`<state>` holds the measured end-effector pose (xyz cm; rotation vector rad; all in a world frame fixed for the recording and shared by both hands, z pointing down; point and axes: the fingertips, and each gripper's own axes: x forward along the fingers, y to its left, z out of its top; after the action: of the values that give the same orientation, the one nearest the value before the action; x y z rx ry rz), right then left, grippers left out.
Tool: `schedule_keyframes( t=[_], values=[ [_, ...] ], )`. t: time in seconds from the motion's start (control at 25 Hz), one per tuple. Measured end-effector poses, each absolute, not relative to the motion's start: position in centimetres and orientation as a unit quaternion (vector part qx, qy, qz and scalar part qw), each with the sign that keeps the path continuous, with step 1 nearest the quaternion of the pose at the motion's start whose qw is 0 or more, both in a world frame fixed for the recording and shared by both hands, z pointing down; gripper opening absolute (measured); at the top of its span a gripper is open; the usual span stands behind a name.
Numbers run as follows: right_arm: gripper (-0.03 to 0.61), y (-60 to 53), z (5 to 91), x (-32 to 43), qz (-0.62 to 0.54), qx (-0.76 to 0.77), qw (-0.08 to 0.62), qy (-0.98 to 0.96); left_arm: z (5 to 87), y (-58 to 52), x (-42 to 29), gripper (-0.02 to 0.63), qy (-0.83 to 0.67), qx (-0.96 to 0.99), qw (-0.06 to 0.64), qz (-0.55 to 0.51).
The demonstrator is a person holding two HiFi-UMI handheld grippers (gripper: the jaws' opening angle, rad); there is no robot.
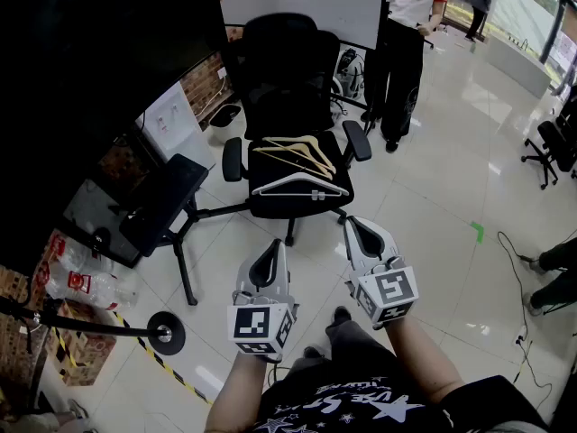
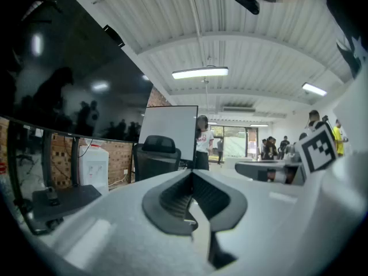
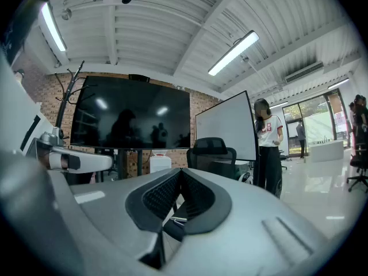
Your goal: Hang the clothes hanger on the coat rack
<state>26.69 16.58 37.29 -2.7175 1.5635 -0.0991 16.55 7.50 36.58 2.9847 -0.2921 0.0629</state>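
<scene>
Hanging has not started yet. Three hangers lie on the seat of the black office chair (image 1: 287, 70). The white clothes hanger (image 1: 299, 186) lies along the front edge of the seat. Two wooden hangers (image 1: 302, 156) lie just behind it, more in the middle of the seat, one partly on top of the other. None of them is picked up, and none is on the coat rack (image 1: 90, 325).

The coat rack stands on the floor to the left, well apart from the chair. Its round foot is near the person's left side. In the right gripper view its hooks poke up at the top left, and I can see nothing hanging on them.

So all the work is left, I think: go to the chair, grab one hanger, carry it over, and hook it on the rack.

The left claw (image 1: 273, 253) is closed. Its two dark pads press together and nothing is between them. The right claw (image 1: 359, 231) is closed tight too, and it also holds nothing. Both claws point level toward the chair, side by side, in front of the person. They are near the front edge of the seat but touch no hanger. Both must open before either can grab.
</scene>
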Motion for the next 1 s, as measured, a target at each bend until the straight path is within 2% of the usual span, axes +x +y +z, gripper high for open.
schedule_keyframes(
  t=[0.32,0.6,1.0],
  values=[
    [0.006,13.4,39.6,32.4,-0.039,-0.864,0.016,0.502,38.0,3.8,20.7,0.005,-0.114,0.991,0.061,0.027],
    [0.006,9.1,42.0,41.4,-0.056,-0.858,0.029,0.511,38.2,-0.9,27.0,0.005,-0.164,0.984,0.062,0.022],
    [0.006,4.1,46.2,51.5,-0.085,-0.826,-0.015,0.557,41.5,-5.4,37.3,0.005,-0.194,0.976,0.077,0.068]
  ],
)
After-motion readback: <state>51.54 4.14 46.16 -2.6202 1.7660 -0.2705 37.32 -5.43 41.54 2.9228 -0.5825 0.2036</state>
